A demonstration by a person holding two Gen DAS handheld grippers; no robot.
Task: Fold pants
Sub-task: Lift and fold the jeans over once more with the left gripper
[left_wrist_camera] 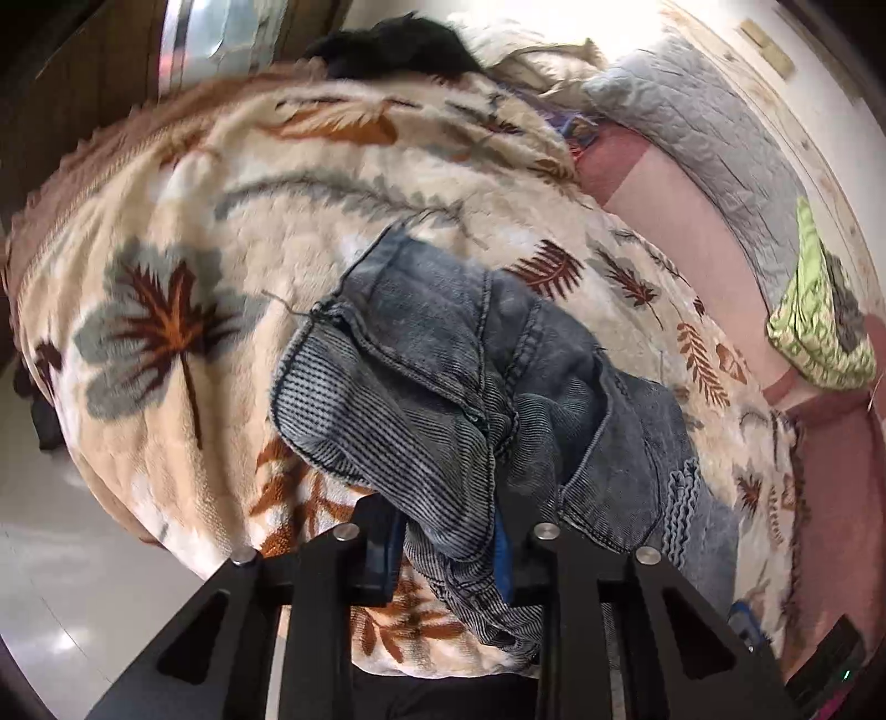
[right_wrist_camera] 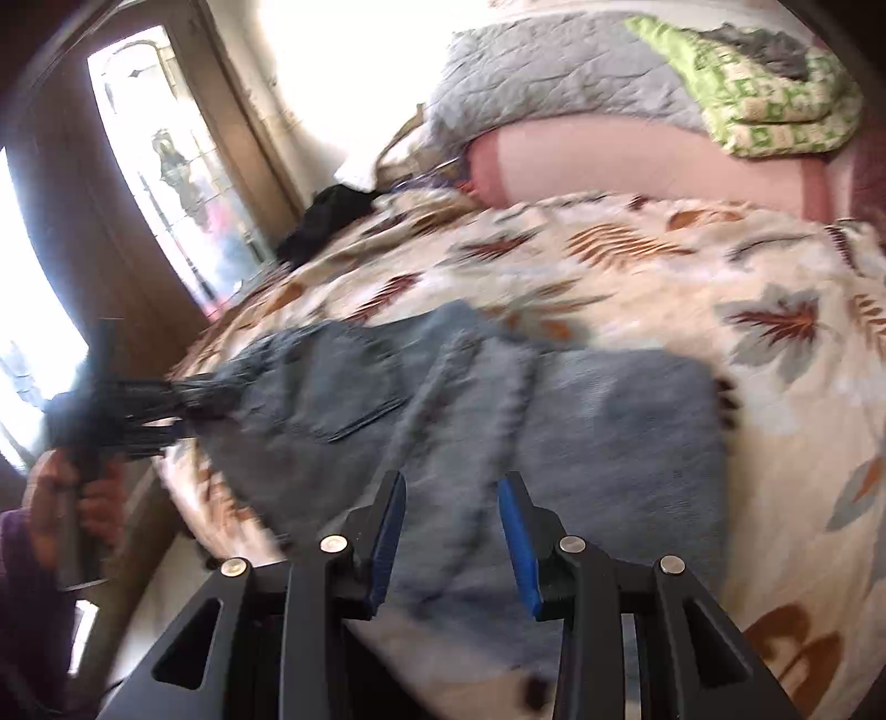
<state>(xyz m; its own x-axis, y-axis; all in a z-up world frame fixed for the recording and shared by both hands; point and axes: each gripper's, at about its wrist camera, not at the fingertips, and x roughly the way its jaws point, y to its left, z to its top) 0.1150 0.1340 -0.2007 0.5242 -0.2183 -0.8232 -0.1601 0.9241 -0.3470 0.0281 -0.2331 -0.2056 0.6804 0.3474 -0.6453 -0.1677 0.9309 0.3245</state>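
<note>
Near bed's front edge, jeans (left_wrist_camera: 470,387) bunched on leaf-print blanket (left_wrist_camera: 183,221). Left gripper (left_wrist_camera: 451,548) clamped on thick denim wad; grip may slip, fold skews. Right gripper (right_wrist_camera: 451,531) jaws apart over denim, nothing pinched; may snag blanket.

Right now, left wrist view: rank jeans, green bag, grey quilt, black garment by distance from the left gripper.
1. Jeans: clamped in the left gripper, bottom centre.
2. Green bag: right side, on the pink sheet.
3. Grey quilt: upper right, by the wall.
4. Black garment: top centre, far edge of the bed.
Quilt and garment are close to call.
</note>
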